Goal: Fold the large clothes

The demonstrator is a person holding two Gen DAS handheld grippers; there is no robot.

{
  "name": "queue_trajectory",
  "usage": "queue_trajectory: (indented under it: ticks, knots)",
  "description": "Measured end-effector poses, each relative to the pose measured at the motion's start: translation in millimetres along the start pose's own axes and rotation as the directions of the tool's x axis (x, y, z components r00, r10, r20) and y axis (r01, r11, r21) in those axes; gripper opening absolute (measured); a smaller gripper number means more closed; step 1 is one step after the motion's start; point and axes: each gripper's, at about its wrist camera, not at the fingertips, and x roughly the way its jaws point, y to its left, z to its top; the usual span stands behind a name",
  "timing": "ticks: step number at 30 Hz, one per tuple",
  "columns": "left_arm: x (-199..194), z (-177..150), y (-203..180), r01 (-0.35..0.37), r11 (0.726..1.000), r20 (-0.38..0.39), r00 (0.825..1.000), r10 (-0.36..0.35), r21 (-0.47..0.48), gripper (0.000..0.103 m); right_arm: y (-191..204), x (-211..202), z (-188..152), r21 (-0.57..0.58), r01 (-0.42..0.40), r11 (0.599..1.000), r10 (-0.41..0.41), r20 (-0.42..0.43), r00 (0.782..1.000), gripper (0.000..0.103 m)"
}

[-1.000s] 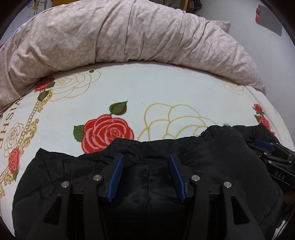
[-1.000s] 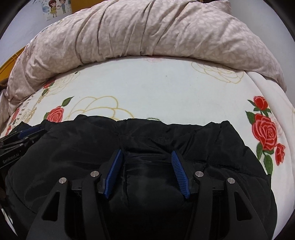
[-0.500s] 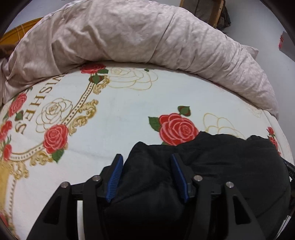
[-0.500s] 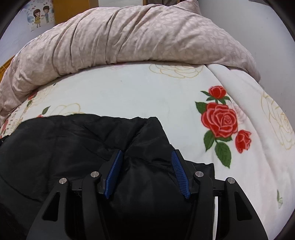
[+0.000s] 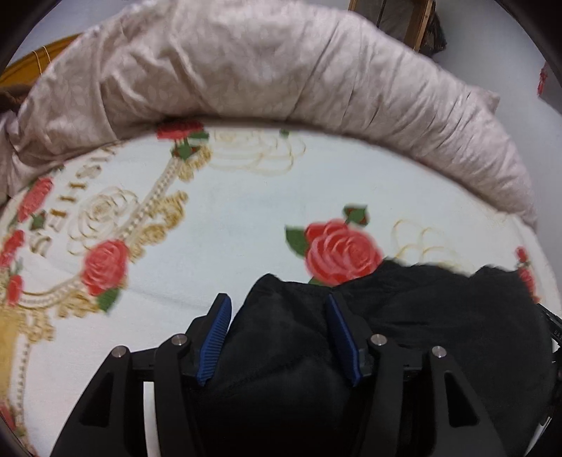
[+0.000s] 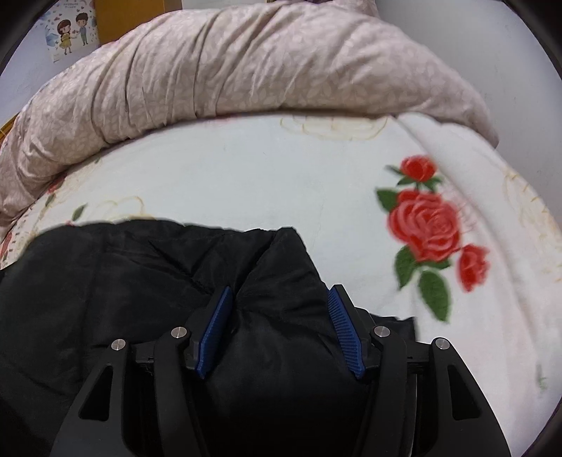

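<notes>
A black padded jacket [image 5: 439, 327] is spread on a white bedsheet [image 5: 246, 211] printed with red roses and gold outlines, at the near edge of the bed. A bunched fold at one end of the garment is clamped between the blue ribbed pads of the left gripper [image 5: 277, 330]; the fabric bulges up past the fingertips and fills the gap, so the jaws are set about halfway and closed on cloth. The other end is grasped in the same manner by the right gripper [image 6: 279, 327], whose pads [image 6: 342, 327] press into a puffed corner of the jacket [image 6: 123, 281]. From the left wrist view the rest of the garment is seen trailing to the right; from the right wrist view it is seen trailing to the left. A rumpled beige quilt [image 5: 281, 77] is heaped along the far side of the bed. A cartoon sticker [image 6: 70, 31] is seen on the wall at upper left in the right wrist view.
</notes>
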Motion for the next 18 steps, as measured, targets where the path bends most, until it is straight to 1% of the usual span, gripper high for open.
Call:
queue_trajectory:
  ticks: [2, 5, 7, 9, 10, 11, 12, 16, 18]
  knots:
    - [-34, 1, -1, 0.018, 1.000, 0.049, 0.999, -0.018, 0.012, 0.057, 2, -32, -2, -0.009, -0.019, 1.000, 0.019, 0.049, 0.999, 0.057]
    - [-85, -14, -6, 0.048, 0.998, 0.124, 0.991, -0.054, 0.049, 0.058, 8, -71, -16, -0.039, -0.046, 0.998, 0.049, 0.097, 0.994, 0.057]
    - [-99, -32, -6, 0.064, 0.996, 0.118, 0.990, -0.071, 0.058, 0.058, 10, -85, -35, -0.047, -0.048, 0.998, 0.052, 0.093, 0.994, 0.057]
    - [-94, -51, -7, 0.068, 0.996, 0.071, 0.995, -0.072, 0.059, 0.056, 7, -80, -51, -0.045, -0.036, 0.998, 0.038, 0.057, 0.998, 0.057]
    - [-85, -60, -6, 0.058, 0.997, 0.035, 0.998, -0.060, 0.051, 0.051, 5, -72, -56, -0.037, -0.029, 0.999, 0.030, 0.019, 0.999, 0.055]
    - [-73, -67, -3, 0.056, 0.998, -0.007, 0.998, -0.056, 0.027, 0.050, 0, -59, -63, -0.019, -0.017, 1.000, 0.017, -0.027, 0.999, 0.053]
    - [-65, -72, -1, 0.062, 0.998, -0.021, 0.998, -0.062, 0.011, 0.050, -3, -50, -70, -0.008, -0.011, 1.000, 0.011, -0.049, 0.999, 0.053]
    - [-55, -74, -4, 0.042, 0.999, -0.018, 0.999, -0.041, 0.009, 0.051, -6, -32, -81, -0.008, 0.013, 1.000, -0.014, -0.076, 0.997, 0.053]
    - [-55, -73, -6, 0.029, 0.999, -0.028, 0.999, -0.029, 0.022, 0.051, -6, -34, -80, -0.020, 0.017, 1.000, -0.019, -0.080, 0.997, 0.053]
